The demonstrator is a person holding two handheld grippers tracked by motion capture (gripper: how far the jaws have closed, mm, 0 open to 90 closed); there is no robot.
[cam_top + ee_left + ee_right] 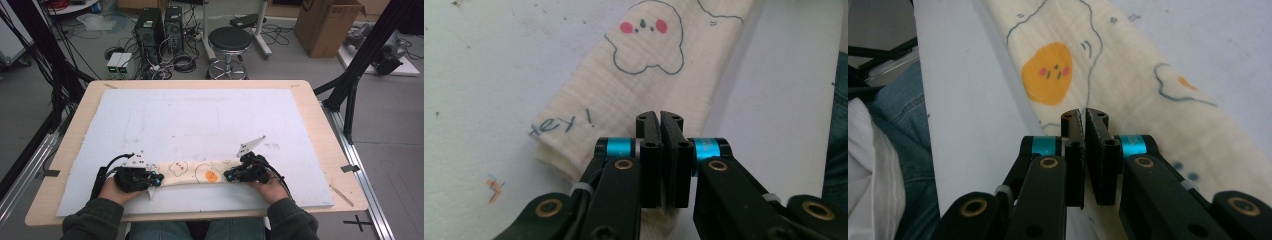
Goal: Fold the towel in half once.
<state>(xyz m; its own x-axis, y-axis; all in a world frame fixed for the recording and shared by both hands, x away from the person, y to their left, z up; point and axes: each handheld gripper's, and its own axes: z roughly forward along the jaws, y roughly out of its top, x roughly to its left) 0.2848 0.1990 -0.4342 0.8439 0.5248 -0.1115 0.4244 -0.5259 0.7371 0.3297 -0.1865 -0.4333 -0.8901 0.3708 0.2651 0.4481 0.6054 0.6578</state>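
Cloth (644,75): cream crinkled woven fabric, matt, printed figures. Mat (200,120): pale foam-like sheet, matt, speckled and scuffed. Table (320,120): light wood, smooth. Left gripper (660,120) and right gripper (1084,116): matt black plastic jaws, glossy blue metal sleeves, brass-coloured rivets.

Grey floor all round, cables (172,62) tangled beyond the wooden tabletop (320,130) with its white mat (200,120). Two computer towers (159,27) stand by a black stool (229,42); a cardboard box (327,25) sits far right.
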